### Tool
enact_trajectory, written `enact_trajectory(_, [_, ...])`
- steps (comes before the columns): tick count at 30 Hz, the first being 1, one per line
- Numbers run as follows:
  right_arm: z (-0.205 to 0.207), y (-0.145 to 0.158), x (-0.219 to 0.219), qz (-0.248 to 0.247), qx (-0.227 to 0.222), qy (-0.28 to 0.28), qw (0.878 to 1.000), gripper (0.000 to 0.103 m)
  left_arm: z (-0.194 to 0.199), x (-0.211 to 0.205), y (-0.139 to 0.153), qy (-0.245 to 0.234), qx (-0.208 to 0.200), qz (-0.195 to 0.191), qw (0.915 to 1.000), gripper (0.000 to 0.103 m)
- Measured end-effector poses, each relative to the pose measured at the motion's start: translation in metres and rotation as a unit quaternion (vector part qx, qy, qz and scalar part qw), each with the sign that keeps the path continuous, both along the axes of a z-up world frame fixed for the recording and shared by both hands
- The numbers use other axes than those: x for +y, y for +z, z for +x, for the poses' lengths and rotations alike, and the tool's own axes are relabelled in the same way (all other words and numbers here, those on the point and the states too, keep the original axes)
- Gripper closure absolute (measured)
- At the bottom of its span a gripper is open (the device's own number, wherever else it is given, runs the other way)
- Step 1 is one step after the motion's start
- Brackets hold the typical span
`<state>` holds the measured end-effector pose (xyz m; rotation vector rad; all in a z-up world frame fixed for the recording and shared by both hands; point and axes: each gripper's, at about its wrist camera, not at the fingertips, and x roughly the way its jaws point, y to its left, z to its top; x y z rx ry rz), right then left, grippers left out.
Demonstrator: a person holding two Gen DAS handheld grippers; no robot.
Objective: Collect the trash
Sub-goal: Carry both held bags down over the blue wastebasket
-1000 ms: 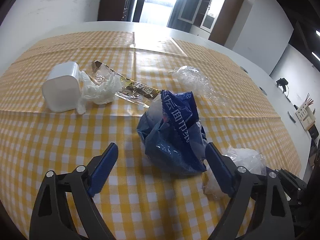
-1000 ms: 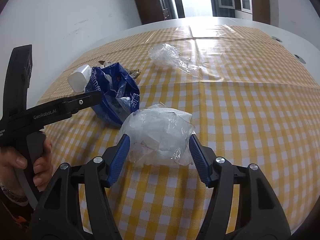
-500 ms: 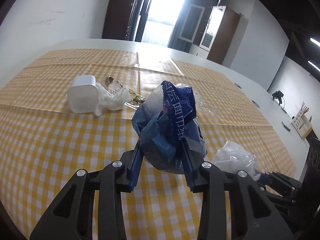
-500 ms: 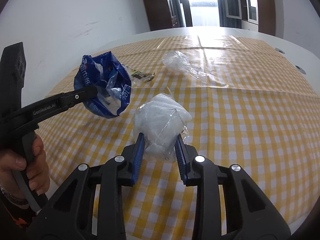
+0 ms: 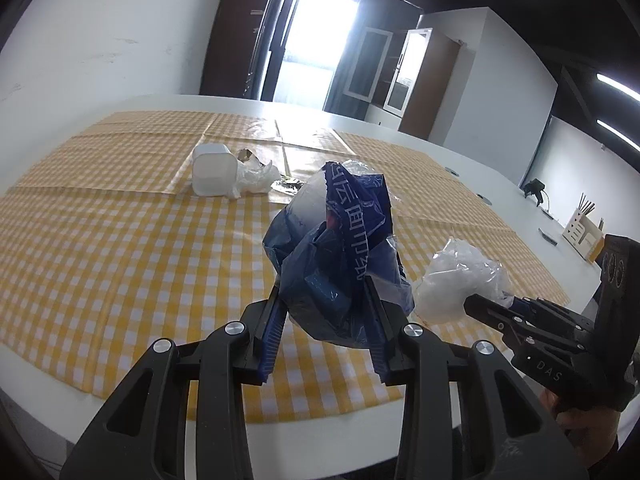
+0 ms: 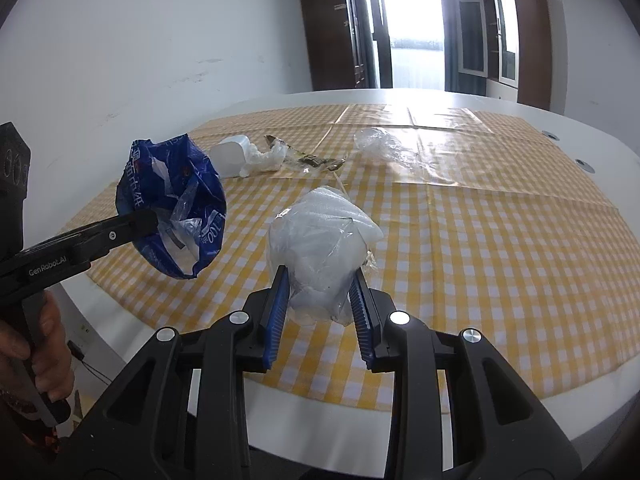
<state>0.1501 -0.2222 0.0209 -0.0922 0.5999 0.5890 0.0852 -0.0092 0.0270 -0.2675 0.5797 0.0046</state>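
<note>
Left wrist view: my left claw [image 5: 326, 300] is closed tight on the crumpled blue bag [image 5: 340, 248], lifted clear above the checked tablecloth [image 5: 120, 260].
Right edge of that view: my right claw [image 5: 486, 308] shows side-on, pinching the clear plastic bundle [image 5: 456, 280] just beside the blue bag.
Far side of the table [image 5: 460, 160]: white tub [image 5: 212, 174] lying on its side, a crumpled white wrapper [image 5: 256, 176] touching it, a foil wrapper [image 5: 286, 188] just past that.

Right wrist view: my right claw [image 6: 320, 300] is squeezed shut on the clear plastic bundle [image 6: 324, 248], held over the near part of the cloth [image 6: 500, 260].
Left of that view: my left claw [image 6: 154, 222] holds the blue bag [image 6: 176, 204] up over the table edge; my left hand [image 6: 40, 344] wraps its handle.
Farther back: white tub [image 6: 230, 156], white wrapper [image 6: 264, 158], foil wrapper [image 6: 308, 158] and a loose clear bag [image 6: 384, 146] lie on the cloth, well apart from both claws.
</note>
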Motion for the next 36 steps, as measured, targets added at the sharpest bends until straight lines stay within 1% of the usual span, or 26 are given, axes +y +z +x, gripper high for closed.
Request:
enact_trajectory(3, [-0.018, -0.001, -0.005, 0.002, -0.006, 0.0, 1.0, 0.074, -0.022, -0.004, 0.001, -0.006, -0.009, 0.008, 0.9999, 0.067])
enact_trajectory(7, [-0.037, -0.002, -0.01, 0.001, -0.012, 0.001, 1.0, 0.074, -0.05, -0.005, 0.001, -0.01, -0.017, 0.01, 0.9998, 0.067])
enact_trajectory(14, [-0.076, -0.006, -0.019, 0.004, -0.023, 0.009, 1.0, 0.074, -0.089, -0.008, -0.01, -0.013, -0.009, 0.015, 0.9998, 0.067])
enact_trajectory(18, [-0.097, -0.013, -0.023, 0.001, -0.023, 0.018, 1.0, 0.074, -0.111, -0.011, -0.018, -0.017, -0.003, 0.024, 0.9996, 0.067])
enact_trajectory(23, [-0.119, -0.026, -0.027, -0.011, -0.018, 0.027, 0.999, 0.074, -0.134, -0.013, -0.027, -0.016, 0.008, 0.031, 0.9994, 0.067])
enact_trajectory(28, [-0.138, -0.038, -0.032, -0.012, -0.004, 0.041, 0.999, 0.074, -0.155, -0.019, -0.038, -0.023, 0.017, 0.041, 0.9988, 0.067])
enact_trajectory(33, [-0.153, -0.058, -0.031, -0.022, 0.015, 0.054, 0.998, 0.074, -0.166, -0.021, -0.062, -0.031, 0.045, 0.042, 0.9976, 0.067])
enact_trajectory(36, [-0.162, -0.077, -0.028, -0.04, 0.029, 0.063, 0.997, 0.074, -0.169, -0.022, -0.082, -0.037, 0.068, 0.04, 0.9962, 0.067])
